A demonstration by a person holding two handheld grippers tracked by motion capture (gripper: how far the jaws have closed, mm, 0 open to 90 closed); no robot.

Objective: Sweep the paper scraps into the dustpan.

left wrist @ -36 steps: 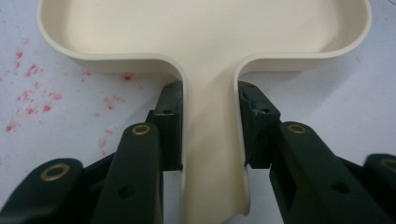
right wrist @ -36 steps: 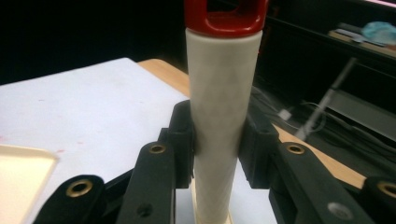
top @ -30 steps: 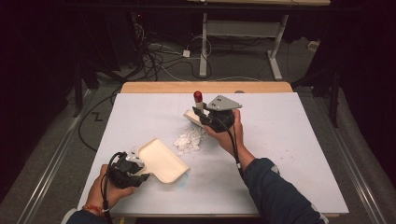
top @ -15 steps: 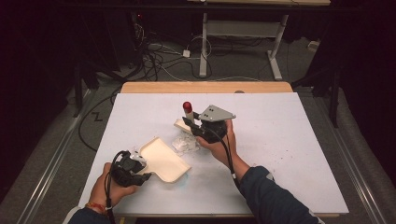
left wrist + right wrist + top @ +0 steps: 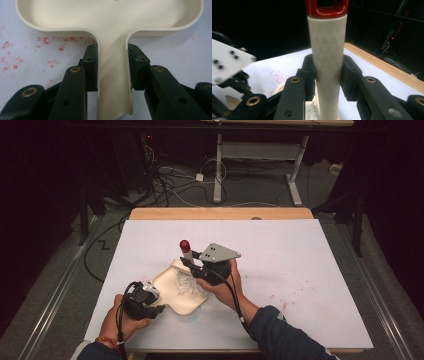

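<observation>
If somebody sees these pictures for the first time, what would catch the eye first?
Probably the cream dustpan near the table's front edge, with white crumpled scraps in it. The left gripper clamps its handle, while the right gripper holds a brush handle with a red cap upright just behind it.

Dark room, cables (image 5: 165, 180) across grey floor (image 5: 60, 270)

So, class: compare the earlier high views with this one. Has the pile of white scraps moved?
Yes. The white scraps, which lay on the table's white sheet beside the cream dustpan, now lie inside it, nearer the table's near-left edge.
</observation>
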